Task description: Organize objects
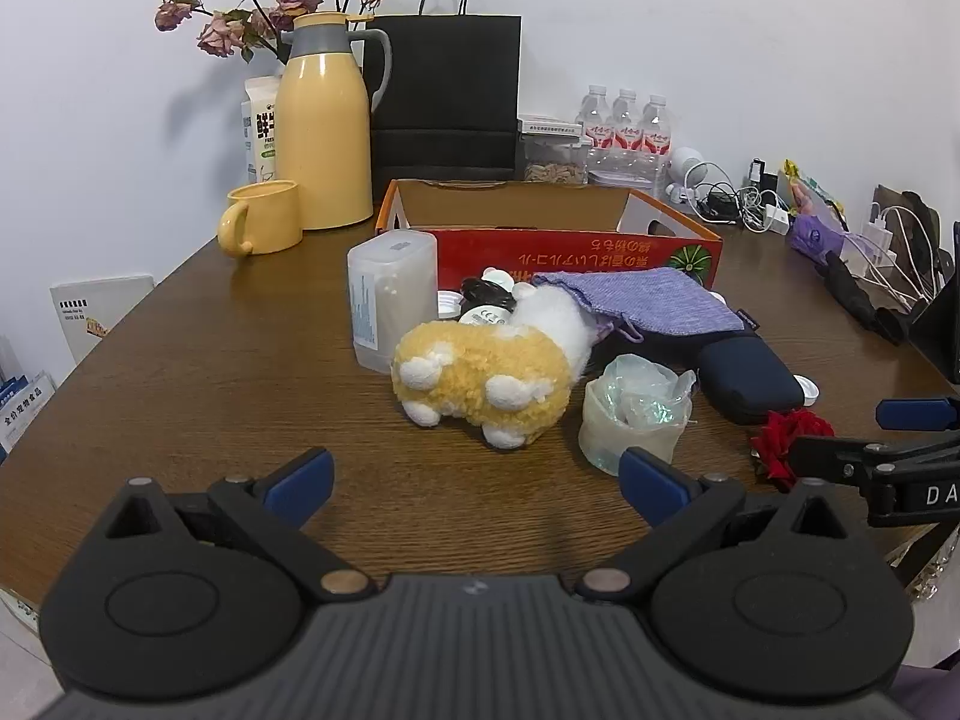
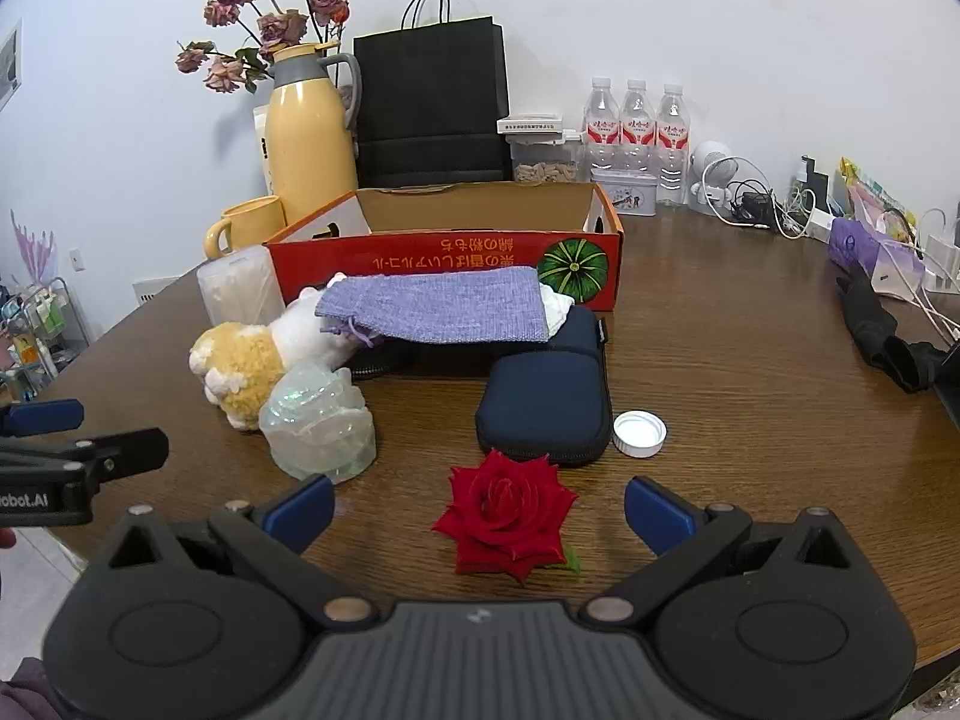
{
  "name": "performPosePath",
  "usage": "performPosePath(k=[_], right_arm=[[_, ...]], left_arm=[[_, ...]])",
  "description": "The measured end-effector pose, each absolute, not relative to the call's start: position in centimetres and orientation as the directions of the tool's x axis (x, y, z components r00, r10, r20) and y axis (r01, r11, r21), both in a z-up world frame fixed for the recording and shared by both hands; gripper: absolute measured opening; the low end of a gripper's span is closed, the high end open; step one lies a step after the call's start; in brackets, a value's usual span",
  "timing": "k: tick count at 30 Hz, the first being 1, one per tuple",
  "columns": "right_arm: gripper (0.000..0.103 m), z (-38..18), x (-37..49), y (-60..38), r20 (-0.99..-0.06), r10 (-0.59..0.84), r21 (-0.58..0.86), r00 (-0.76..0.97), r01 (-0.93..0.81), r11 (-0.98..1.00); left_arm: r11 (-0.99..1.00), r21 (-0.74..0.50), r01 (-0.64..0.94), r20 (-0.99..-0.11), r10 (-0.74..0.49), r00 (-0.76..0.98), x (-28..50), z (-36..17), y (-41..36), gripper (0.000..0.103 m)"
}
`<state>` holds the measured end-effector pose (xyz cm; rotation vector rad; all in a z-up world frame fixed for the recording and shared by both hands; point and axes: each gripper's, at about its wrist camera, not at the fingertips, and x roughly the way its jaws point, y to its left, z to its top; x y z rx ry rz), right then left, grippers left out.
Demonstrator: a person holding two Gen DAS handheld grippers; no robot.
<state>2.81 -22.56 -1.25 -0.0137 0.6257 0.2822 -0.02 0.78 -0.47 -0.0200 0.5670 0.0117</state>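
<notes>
A: Brown bench [image 2: 750, 360] cluttered; orange cardboard box [image 2: 444, 252] at back looks empty. Nearest loose item?

B: Red rose [image 2: 507, 510], dead ahead of right gripper [image 2: 480, 507], centred between wide jaws. Left gripper [image 1: 474, 477] also wide, empty, facing the plush toy [image 1: 486, 381]. Right is nearer.

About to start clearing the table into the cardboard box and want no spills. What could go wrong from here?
1. The red rose lies between the open right gripper jaws; a hard close may crush its petals.
2. The purple pouch is draped over the plush toy and dark case; lifting either may drag it.
3. The white cap sits beside the case and could be knocked away.
</notes>
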Motion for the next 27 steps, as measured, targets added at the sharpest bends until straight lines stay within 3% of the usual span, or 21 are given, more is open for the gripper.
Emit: performPosePath(k=[27], right_arm=[[0.103,-1.16,2.89,-22.58,-0.577,0.252,0.07,0.777,-0.26,0.963]], left_arm=[[1.0,-0.015,-0.02,-0.527,0.009,0.85,-0.08,-0.28,0.87,0.103]])
